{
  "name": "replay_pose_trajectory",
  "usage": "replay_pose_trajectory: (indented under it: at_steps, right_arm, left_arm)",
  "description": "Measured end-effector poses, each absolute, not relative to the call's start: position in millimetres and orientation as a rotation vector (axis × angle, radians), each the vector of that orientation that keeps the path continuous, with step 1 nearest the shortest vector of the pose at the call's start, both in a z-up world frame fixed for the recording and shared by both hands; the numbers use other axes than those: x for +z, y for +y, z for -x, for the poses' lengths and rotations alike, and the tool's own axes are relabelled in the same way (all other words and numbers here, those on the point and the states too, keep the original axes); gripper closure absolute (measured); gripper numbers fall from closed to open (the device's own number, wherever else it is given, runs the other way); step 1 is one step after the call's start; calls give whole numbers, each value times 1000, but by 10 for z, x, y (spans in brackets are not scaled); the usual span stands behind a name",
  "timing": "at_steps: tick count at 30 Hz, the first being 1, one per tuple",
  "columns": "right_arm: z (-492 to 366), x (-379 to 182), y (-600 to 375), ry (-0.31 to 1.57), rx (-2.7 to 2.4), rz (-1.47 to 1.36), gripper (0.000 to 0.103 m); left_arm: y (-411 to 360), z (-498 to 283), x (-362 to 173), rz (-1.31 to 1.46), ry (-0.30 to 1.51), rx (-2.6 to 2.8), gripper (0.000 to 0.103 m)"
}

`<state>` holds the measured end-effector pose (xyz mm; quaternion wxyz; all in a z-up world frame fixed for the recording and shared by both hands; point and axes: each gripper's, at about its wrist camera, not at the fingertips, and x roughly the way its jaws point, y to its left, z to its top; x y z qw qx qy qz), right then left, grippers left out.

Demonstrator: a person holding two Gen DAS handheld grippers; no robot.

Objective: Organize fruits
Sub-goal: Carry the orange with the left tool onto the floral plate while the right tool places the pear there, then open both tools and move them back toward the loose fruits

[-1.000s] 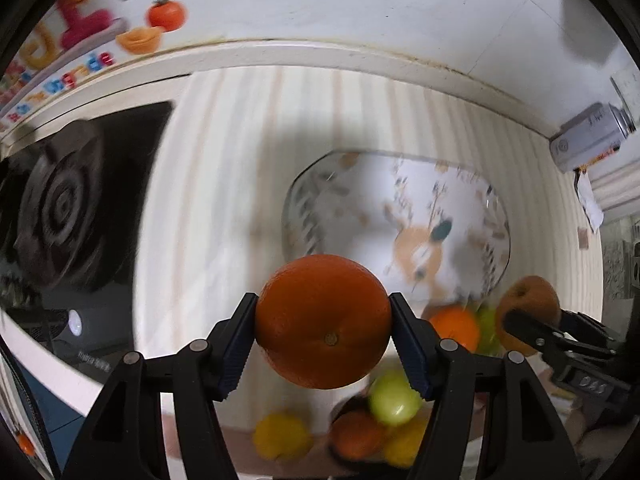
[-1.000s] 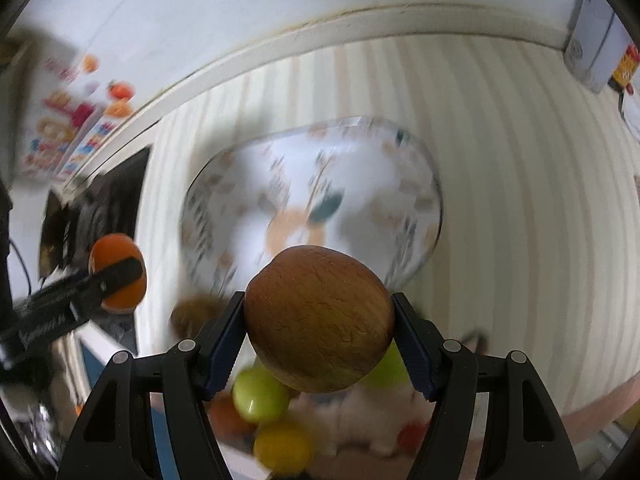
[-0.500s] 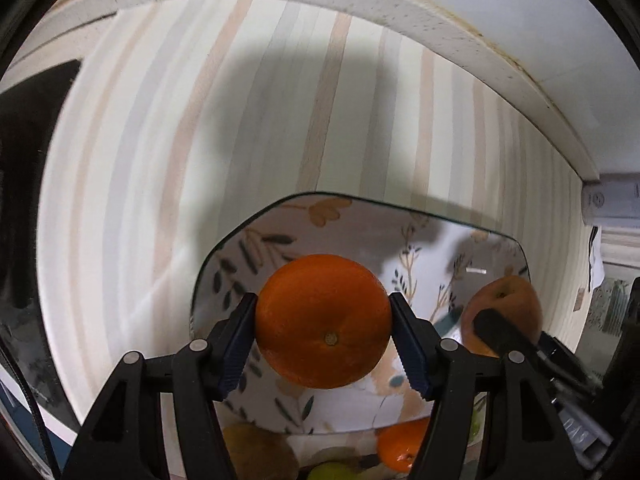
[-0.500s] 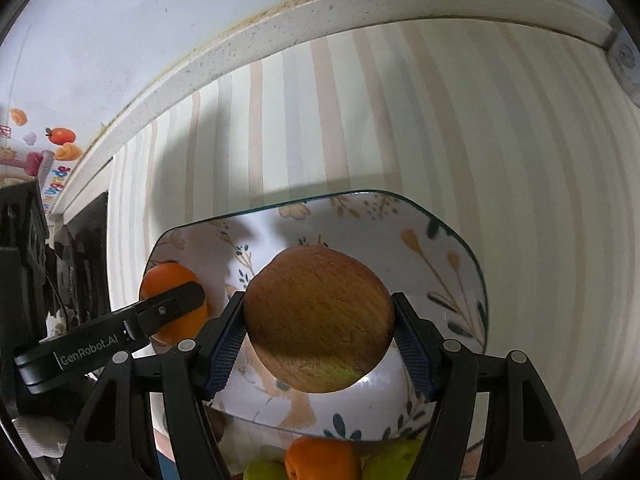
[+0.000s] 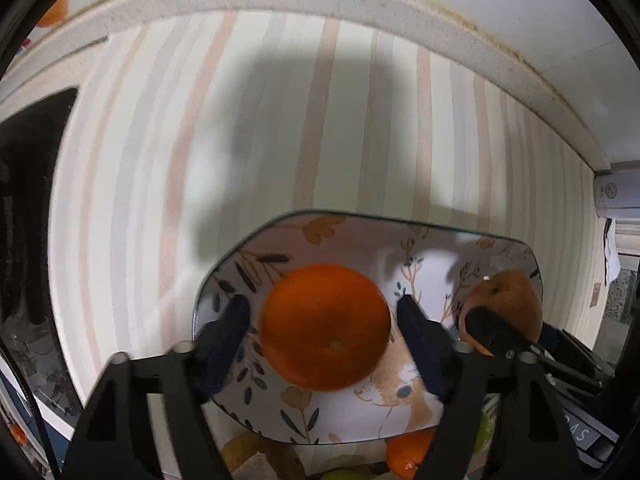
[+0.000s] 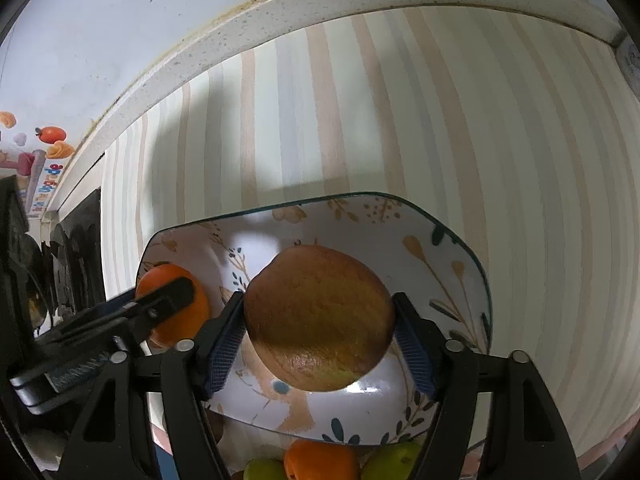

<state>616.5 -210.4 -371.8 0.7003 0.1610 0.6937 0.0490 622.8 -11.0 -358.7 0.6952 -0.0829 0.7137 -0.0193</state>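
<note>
Orange [image 5: 326, 326] lies in the floral plate [image 5: 360, 232] between the spread left gripper [image 5: 322, 320]; the right gripper [image 6: 318, 320] pinches a brown pear [image 6: 318, 316] above it, over striped countertop [image 5: 280, 120] against a white wall [image 6: 120, 20].

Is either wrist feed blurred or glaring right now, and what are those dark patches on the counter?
Left wrist: the gripper fingers smear with motion blur around the orange; the stripes are soft. Right wrist: sharp, with a small glare spot on the plate under the brown fruit. The dark patches behind the plate are shadows, probably from the rigs.
</note>
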Motion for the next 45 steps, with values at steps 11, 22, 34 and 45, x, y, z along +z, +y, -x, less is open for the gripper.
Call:
replay_pose_trajectory:
  at_steps: [11, 22, 34, 45]
  right_arm:
    - [-5878, -3282, -2132, 1471, 87, -211, 9]
    - [-5215, -2840, -2095, 1406, 68, -105, 9]
    - [-4508, -2123, -2102, 1252, 53, -60, 7]
    - [-3940, -1592, -2121, 1176, 83, -96, 7]
  left_arm:
    - [-128, -6042, -3163, 123, 1499, -10, 14]
    - [-6, -5270, -2669, 34, 1347, 74, 14]
    - [-65, -4544, -2127, 7, 1212, 61, 14]
    - [-92, -4027, -1608, 15, 1109, 33, 14]
